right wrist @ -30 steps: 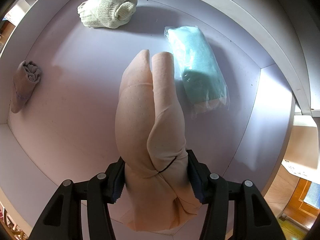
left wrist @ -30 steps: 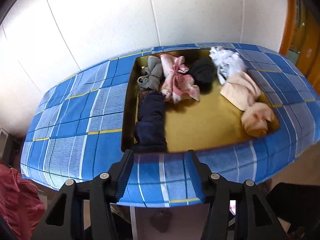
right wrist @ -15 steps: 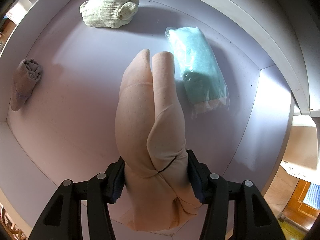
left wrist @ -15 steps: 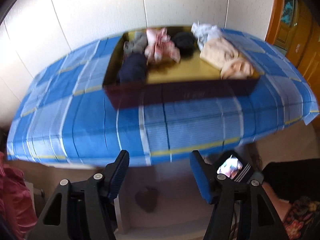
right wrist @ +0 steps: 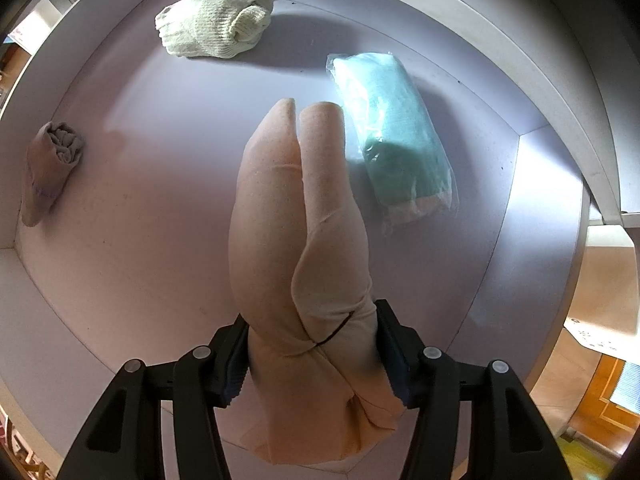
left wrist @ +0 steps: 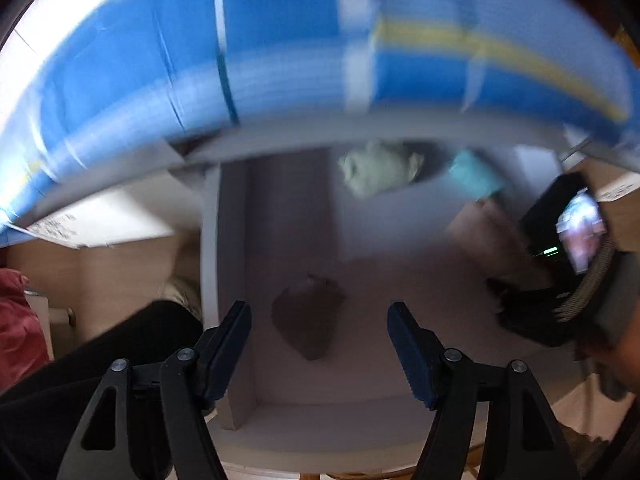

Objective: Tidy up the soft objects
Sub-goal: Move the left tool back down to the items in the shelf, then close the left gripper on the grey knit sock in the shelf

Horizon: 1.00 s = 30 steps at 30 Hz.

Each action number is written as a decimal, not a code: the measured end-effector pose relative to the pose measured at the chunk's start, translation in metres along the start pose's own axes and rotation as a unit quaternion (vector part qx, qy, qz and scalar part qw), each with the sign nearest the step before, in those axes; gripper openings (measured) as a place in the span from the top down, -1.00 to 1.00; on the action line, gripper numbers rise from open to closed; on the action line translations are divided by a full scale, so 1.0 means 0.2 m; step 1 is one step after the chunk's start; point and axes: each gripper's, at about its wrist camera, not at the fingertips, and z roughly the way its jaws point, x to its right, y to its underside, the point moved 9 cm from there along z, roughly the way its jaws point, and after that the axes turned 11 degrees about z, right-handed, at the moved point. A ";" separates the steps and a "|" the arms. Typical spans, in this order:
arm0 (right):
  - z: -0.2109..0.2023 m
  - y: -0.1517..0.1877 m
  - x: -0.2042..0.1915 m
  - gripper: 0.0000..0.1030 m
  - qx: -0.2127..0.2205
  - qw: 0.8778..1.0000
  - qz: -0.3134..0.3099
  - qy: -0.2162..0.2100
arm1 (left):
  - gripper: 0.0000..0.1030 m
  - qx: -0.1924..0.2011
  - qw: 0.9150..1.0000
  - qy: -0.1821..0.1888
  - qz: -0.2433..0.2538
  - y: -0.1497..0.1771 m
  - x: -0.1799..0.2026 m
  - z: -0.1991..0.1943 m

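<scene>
My right gripper (right wrist: 310, 320) points down into a white drawer (right wrist: 536, 200) and is shut on a peach cloth roll (right wrist: 296, 208) that hangs above the drawer floor. On that floor lie a cream knit bundle (right wrist: 212, 22), a teal cloth in a clear packet (right wrist: 394, 132) and a tan rolled sock (right wrist: 50, 168). The left wrist view is blurred. In it my left gripper (left wrist: 318, 312) is over the same drawer with its jaws opening and nothing held. A brownish rolled sock (left wrist: 308, 320) lies below it. The cream bundle (left wrist: 376, 168) and teal packet (left wrist: 472, 176) lie further back.
The blue checked tablecloth (left wrist: 280, 40) overhangs the drawer from above. The drawer's left wall (left wrist: 210, 240) stands just left of my left fingers. A dark-clad limb (left wrist: 100, 360) and a red cloth (left wrist: 16, 320) are at the lower left. The other gripper's body with a lit screen (left wrist: 576, 232) is on the right.
The left view has dropped from the tabletop tray of clothes to the drawer under the table, and its jaws have spread wider. The right gripper and its peach roll have stayed put.
</scene>
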 end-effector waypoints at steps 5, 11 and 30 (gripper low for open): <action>0.01 0.00 0.02 -0.19 -0.001 1.000 0.003 -0.001 | -0.45 -0.050 0.999 0.011 -0.011 0.08 -0.04 0.21; 0.04 0.01 0.05 -0.19 -0.010 1.000 0.006 0.008 | -0.63 -0.080 0.997 0.006 0.001 0.10 -0.05 0.37; 0.07 -0.05 0.16 -0.12 -0.023 0.999 0.044 -0.012 | -0.25 -0.130 0.991 0.020 0.038 0.21 0.01 0.64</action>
